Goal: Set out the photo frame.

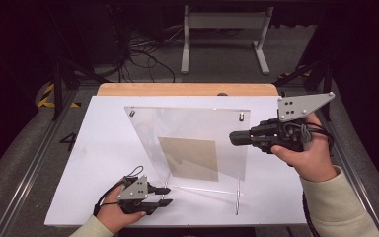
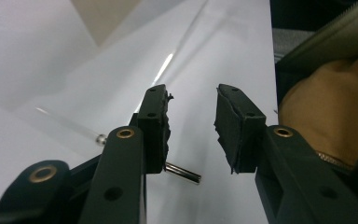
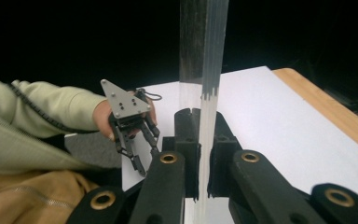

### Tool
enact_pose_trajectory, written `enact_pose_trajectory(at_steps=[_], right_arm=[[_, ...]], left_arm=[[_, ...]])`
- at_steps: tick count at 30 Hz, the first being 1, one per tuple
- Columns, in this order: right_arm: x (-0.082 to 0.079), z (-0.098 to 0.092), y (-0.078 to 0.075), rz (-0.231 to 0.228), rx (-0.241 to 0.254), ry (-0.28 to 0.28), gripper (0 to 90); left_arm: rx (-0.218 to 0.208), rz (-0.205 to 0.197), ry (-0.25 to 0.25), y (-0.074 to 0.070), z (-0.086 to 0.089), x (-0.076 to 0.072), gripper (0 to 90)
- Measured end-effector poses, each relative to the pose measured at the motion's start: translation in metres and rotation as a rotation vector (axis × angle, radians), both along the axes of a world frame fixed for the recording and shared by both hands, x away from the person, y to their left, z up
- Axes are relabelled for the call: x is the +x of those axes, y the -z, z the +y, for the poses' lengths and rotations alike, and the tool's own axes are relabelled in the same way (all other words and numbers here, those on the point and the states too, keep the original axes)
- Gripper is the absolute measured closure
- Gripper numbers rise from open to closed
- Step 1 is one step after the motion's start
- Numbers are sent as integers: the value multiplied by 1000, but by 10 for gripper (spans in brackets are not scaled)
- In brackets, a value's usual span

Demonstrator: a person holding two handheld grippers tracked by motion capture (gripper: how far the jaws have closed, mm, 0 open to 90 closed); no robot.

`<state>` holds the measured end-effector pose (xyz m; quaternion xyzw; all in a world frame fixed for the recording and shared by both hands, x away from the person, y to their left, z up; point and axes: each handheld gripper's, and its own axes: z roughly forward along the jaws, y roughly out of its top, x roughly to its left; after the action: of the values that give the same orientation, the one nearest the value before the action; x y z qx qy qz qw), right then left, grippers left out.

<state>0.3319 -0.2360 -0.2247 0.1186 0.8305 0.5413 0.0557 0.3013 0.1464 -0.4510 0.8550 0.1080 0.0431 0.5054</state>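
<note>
Clearly, from the high view, a clear acrylic panel [image 1: 192,143] is seen standing tilted on thin clear feet in the middle of a white board [image 1: 103,163], with a tan sheet [image 1: 190,158] sandwiched in its lower half and two small metal standoffs [image 1: 241,117] at its top corners. The right gripper [image 1: 234,138] is held at the panel's right edge, well above the board, and its jaws are closed on that edge. That grip is confirmed in the right gripper view, where the panel's edge [image 3: 204,93] is seen running upright between the pressed pads; the layering of the edge is shown there and cannot be made out from above. The left gripper [image 1: 164,196] is rested low at the near left, just beside the panel's near foot; in its own view the jaws are seen parted with nothing between them, a small metal pin [image 2: 182,172] lying on the board just beyond the left pad. Beneath the white board a wooden tabletop [image 1: 187,89] is seen at the far side, and beyond it a grey floor [image 1: 217,54] with cables [image 1: 138,54] and a white frame stand [image 1: 224,34] against a dark room.
</note>
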Motion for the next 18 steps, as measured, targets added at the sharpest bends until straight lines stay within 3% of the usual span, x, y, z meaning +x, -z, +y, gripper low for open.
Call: enact_pose_trajectory(at_steps=[1, 6, 10, 12, 18], right_arm=[[1, 2, 0, 12, 20, 26, 854], [0, 6, -2, 2, 53, 61, 855], [-7, 16, -14, -92, 25, 143, 856], [-5, 19, -20, -129, 11, 209, 855], [4, 24, -22, -234, 47, 386, 855]], left_arm=[[-29, -1, -22, -4, 6, 2, 635], [-76, 7, -81, -8, 19, 7, 632], [-138, 27, -147, -9, 36, 15, 635], [-158, 50, -154, -7, 39, 17, 641], [-133, 40, -153, -3, 36, 18, 640]])
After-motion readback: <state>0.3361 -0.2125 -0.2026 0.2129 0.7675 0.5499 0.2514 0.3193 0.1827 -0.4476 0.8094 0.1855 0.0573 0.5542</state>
